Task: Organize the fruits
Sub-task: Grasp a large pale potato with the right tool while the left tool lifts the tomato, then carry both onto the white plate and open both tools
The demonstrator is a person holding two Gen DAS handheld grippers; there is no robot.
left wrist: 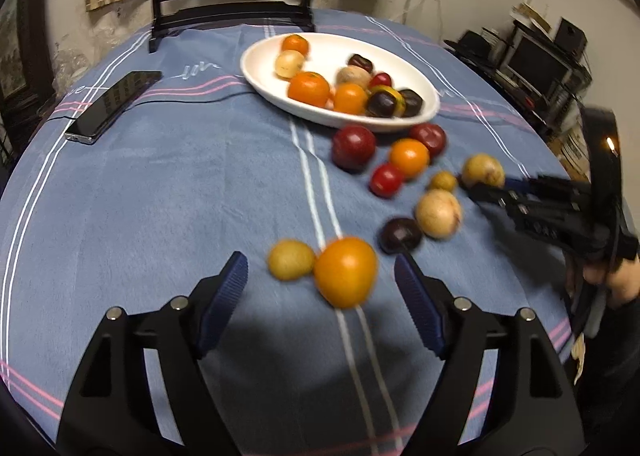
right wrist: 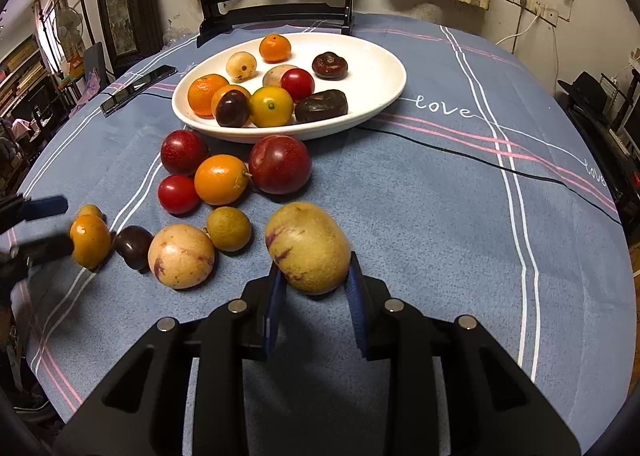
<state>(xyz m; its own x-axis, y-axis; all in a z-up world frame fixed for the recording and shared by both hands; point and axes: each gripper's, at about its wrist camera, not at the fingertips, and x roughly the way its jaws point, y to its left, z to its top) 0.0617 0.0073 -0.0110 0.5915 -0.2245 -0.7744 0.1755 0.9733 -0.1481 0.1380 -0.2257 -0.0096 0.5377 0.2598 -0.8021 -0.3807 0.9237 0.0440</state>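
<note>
The right gripper [right wrist: 314, 288] was clenched on a yellow-green streaked fruit [right wrist: 307, 247], pads on both flanks — a grasp suited to carrying it to the white plate [right wrist: 384, 96] at twelve o'clock. The left gripper [left wrist: 320, 276] stood released, straddling an orange fruit [left wrist: 345, 271] without pressing it. Loose fruits crowded the tabletop [right wrist: 440, 216] between ten and eleven o'clock of the right gripper; open cloth lay from one to three, and the plate's right side had room
</note>
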